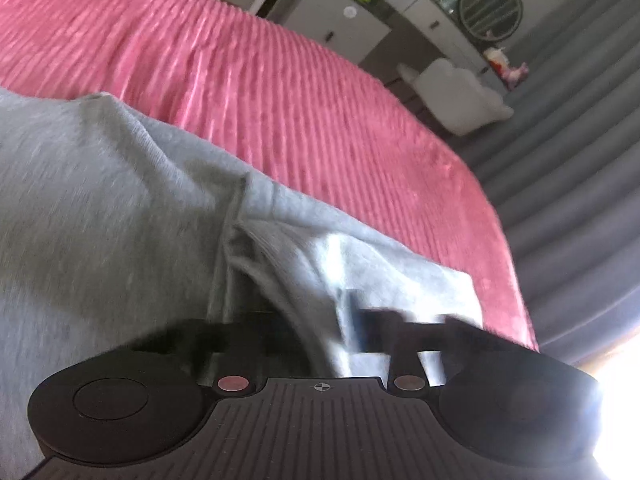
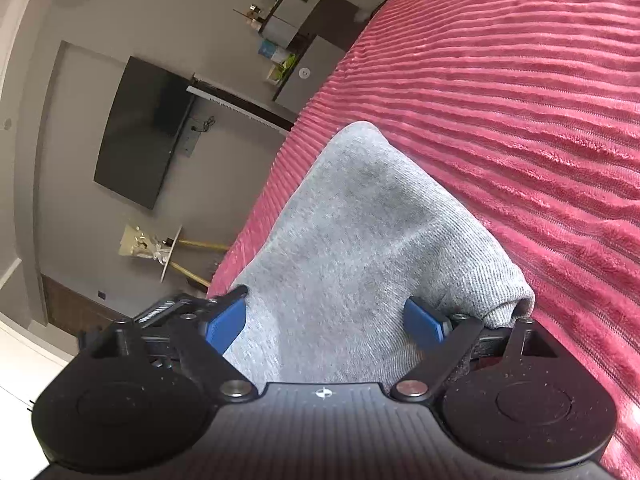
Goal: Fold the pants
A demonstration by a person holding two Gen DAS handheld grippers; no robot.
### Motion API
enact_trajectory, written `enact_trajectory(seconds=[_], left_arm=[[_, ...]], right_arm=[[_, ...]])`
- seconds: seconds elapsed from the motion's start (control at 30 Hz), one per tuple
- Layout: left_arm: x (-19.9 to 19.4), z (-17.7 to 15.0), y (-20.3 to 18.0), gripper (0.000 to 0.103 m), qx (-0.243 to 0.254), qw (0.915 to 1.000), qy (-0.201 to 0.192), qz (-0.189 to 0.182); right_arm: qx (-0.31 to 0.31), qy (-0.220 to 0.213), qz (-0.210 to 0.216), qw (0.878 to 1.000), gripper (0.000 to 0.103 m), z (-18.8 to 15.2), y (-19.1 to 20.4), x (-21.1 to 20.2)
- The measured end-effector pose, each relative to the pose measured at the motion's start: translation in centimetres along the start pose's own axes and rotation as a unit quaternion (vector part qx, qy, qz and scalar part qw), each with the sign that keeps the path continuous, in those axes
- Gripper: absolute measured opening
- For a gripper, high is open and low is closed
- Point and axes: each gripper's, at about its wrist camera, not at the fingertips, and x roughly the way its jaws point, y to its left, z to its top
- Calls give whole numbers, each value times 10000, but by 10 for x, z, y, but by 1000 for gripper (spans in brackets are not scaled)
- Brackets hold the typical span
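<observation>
Grey sweatpants (image 1: 120, 208) lie on a pink ribbed bedspread (image 1: 240, 80). In the left wrist view my left gripper (image 1: 320, 332) is low over a fold and seam of the pants; its fingers are blurred and partly buried in fabric. In the right wrist view the pants (image 2: 352, 232) form a folded grey strip running away from me on the bedspread (image 2: 520, 100). My right gripper (image 2: 326, 322) is open, its blue pads (image 2: 224, 324) wide apart with the grey fabric lying between them.
The bed edge curves at the right of the left wrist view, with grey curtains (image 1: 580, 180), a white dresser (image 1: 340, 20) and a round mirror (image 1: 490, 8) beyond. The right wrist view shows a wall TV (image 2: 144, 132) and a small table (image 2: 172, 252).
</observation>
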Motion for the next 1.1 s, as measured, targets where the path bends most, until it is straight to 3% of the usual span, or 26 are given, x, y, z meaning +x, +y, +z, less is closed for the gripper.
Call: enact_trajectory(seconds=[0.07,0.1,0.17,0.23,0.3,0.33,0.4,0.47,0.5,0.63,0.73,0.83,0.9,0.93,1.1], left_arm=[[-5,4,-2,10,182,9997,-176,-32],[-12,4,-9,10,512,9979,-397,-5],[-23,-3,-28,11,1390,9864,-858,168],[-24,-8,-37,26,1939,9739,-1002,625],[-17,-7,-29,36,1897,9658,-979,1475],[-15,-7,-22,53,1801,9644,-887,1719],[-25,-11,-14,54,1533,9672,-960,1782],[-35,-18,-20,54,1689,9584,-1037,2055],[-40,-21,-26,55,1787,9559,-1074,2068],[-56,-41,-49,69,1981,9634,-1018,1493],[-48,-62,-64,70,2122,9653,-790,1304],[-27,-75,-63,64,2185,9624,-416,1560],[-15,-81,-55,61,2310,9508,-262,2049],[-14,-83,-49,68,2324,9463,-253,2233],[-38,-73,-24,68,1659,9621,-373,2134]], right_arm=[[22,-5,24,10000,87,1,-2,0],[34,-8,35,10000,87,1,-2,1],[54,-9,58,10000,87,1,-3,0],[73,-12,82,9999,87,1,-4,0],[67,-16,74,9999,87,1,-4,0],[62,-15,70,10000,87,1,-3,0],[58,-15,66,10000,87,1,-3,0],[40,-23,46,10000,87,1,-2,1],[39,-29,44,10000,87,1,-2,1],[19,-66,4,10000,87,0,-1,2],[65,-88,26,9999,87,0,-2,2],[156,-108,71,9998,87,0,-5,2],[140,-112,60,9998,87,0,-5,2],[97,-110,34,9999,87,0,-3,2],[-41,-92,-38,9999,87,-1,0,5]])
